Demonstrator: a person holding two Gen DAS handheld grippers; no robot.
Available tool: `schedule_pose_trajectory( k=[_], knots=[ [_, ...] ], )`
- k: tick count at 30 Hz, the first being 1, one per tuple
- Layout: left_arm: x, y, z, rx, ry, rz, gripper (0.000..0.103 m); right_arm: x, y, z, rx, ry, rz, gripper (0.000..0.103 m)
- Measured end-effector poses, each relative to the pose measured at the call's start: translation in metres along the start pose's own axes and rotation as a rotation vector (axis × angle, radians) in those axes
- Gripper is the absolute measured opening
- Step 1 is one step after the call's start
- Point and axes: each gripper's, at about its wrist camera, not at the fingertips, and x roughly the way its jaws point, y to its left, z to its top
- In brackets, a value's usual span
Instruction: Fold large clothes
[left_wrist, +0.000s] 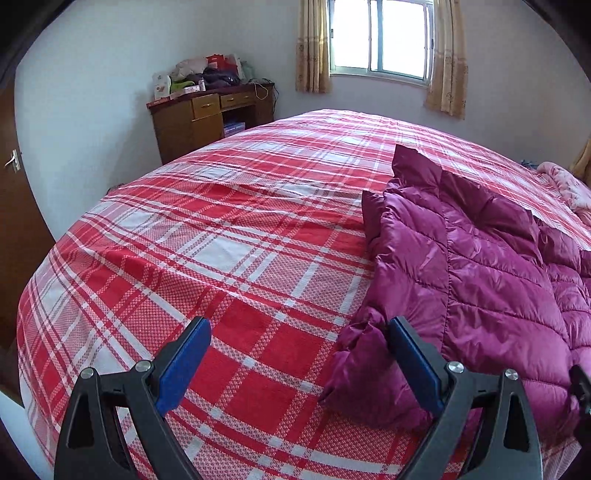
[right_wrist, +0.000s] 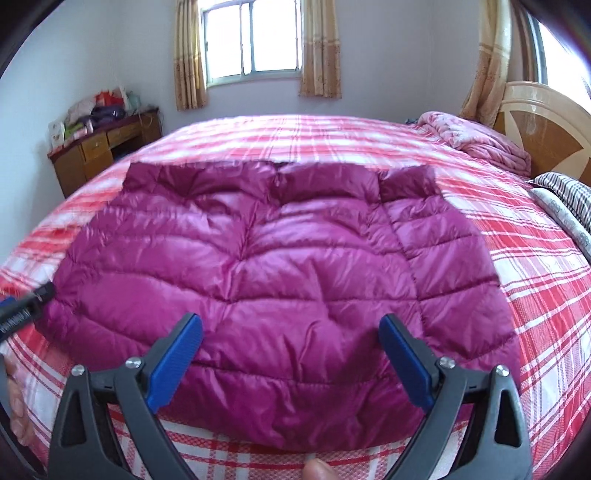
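While spreading across most of both views, bed (right_wrist: 535, 258) in red-and-white plaid carrying everything. Lying flat on that cover, magenta quilted jacket (right_wrist: 258, 258), sleeves folded in over the body, hem toward the cameras. Standing against the far wall, wooden desk (left_wrist: 207, 122) heaped with clutter. Hovering over the jacket's hem, right gripper (right_wrist: 291, 334), blue pads spread wide, gripping nothing. Hanging at the jacket's left edge, left gripper (left_wrist: 300, 334), equally wide apart, one finger (left_wrist: 413, 362) overlapping the fabric, nothing clamped.
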Motion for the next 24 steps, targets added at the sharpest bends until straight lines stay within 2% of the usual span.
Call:
schedule_pose_trajectory(
  k=[3,5,13,16,17,18,19,21,22,24],
  knots=[
    [0.002,-0.002,-0.006,0.002,0.016,-0.014,0.097,0.010,0.009,-0.007,-0.061,-0.011,-0.059,0.101],
    [0.004,-0.004,-0.010,0.007,0.023,-0.024,0.097,0.011,0.011,-0.007,-0.064,-0.007,-0.068,0.101],
    [0.016,-0.003,-0.016,-0.050,0.082,-0.135,0.097,0.014,0.001,-0.012,-0.026,-0.017,-0.037,0.103],
    [0.016,-0.003,-0.016,-0.061,0.071,-0.173,0.095,0.012,0.001,-0.014,-0.024,-0.031,-0.038,0.103],
    [0.017,-0.003,-0.015,-0.061,0.073,-0.184,0.089,0.012,0.001,-0.014,-0.023,-0.034,-0.038,0.103],
    [0.018,-0.004,-0.015,-0.063,0.072,-0.202,0.076,0.012,0.002,-0.014,-0.022,-0.036,-0.038,0.103],
    [0.018,-0.006,-0.014,-0.059,0.071,-0.237,0.068,0.012,0.002,-0.014,-0.022,-0.038,-0.038,0.103],
    [0.020,-0.012,-0.013,-0.041,0.092,-0.313,0.034,0.011,0.002,-0.014,-0.021,-0.041,-0.037,0.103],
    [0.021,-0.017,-0.012,-0.027,0.101,-0.329,0.031,0.011,0.002,-0.015,-0.021,-0.042,-0.037,0.103],
    [0.017,-0.024,-0.010,0.006,0.091,-0.338,0.013,0.010,0.001,-0.014,-0.017,-0.040,-0.031,0.103]
  ],
)
